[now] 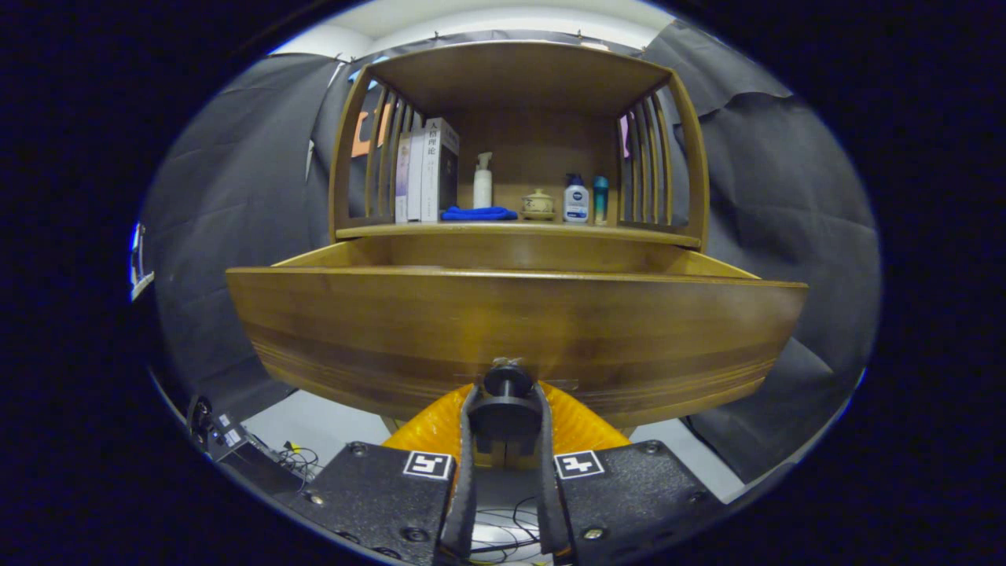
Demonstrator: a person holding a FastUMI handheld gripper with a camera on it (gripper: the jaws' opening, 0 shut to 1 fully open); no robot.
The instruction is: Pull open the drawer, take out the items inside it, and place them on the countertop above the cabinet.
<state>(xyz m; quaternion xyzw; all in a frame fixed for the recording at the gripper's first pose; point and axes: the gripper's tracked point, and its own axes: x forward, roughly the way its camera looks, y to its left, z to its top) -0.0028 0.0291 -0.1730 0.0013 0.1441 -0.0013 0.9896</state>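
Gripper (507,409) fingers clamped on drawer knob (507,380); drawer (515,330) pulled out, contents hidden. Risk: knob slips, or overpull drops drawer.

This is a pretend home set up inside a test booth. A wooden cabinet (519,236) with an open drawer (515,334) holds home things on its countertop (515,229): books (426,170), a white spray bottle (482,181), a folded blue cloth (478,213), a small pot with a lid (538,203) and a lotion bottle (576,199). But black cloth (236,236) hangs all around as walls, and wires (302,458) lie on the floor, like in a lab.
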